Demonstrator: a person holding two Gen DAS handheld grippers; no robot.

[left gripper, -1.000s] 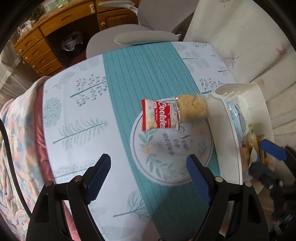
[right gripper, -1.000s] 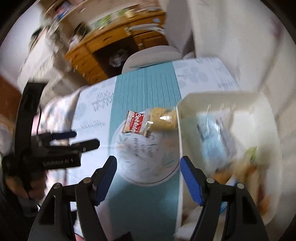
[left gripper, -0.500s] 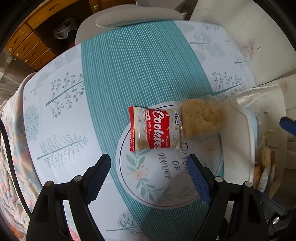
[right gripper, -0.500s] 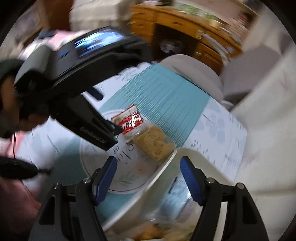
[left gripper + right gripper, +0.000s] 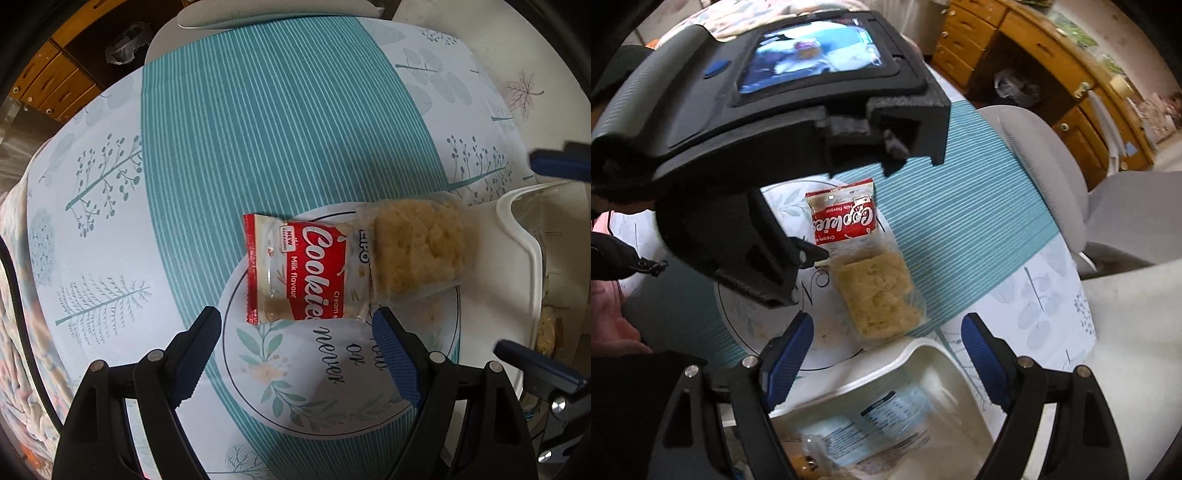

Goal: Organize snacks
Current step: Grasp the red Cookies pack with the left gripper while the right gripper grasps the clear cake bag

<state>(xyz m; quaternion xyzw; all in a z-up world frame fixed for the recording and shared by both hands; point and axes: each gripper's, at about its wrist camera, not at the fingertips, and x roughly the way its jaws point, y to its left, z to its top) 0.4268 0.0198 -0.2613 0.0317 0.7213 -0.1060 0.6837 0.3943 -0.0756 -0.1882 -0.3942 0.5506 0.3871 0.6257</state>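
Observation:
A red and white cookie packet (image 5: 299,269) lies flat on the tablecloth, overlapping a clear bag of pale crumbly snack (image 5: 417,247). My left gripper (image 5: 299,354) is open and empty, just short of the cookie packet. A white plastic bin (image 5: 517,236) stands at the right with snack packets inside. In the right wrist view the cookie packet (image 5: 842,218) and clear bag (image 5: 879,295) lie beyond the bin's rim (image 5: 923,347). My right gripper (image 5: 886,362) is open and empty above the bin's near corner. The left gripper's body hides part of the table there.
A teal striped runner (image 5: 280,133) crosses the leaf-print tablecloth. A grey chair (image 5: 1045,166) stands at the far table edge, with a wooden desk (image 5: 1027,48) behind. A pale packet (image 5: 882,424) lies in the bin. A pink blanket (image 5: 22,332) hangs at the left.
My left gripper has moved closer to the cookie packet. My right gripper has swung round over the bin's corner and faces the snacks from the side.

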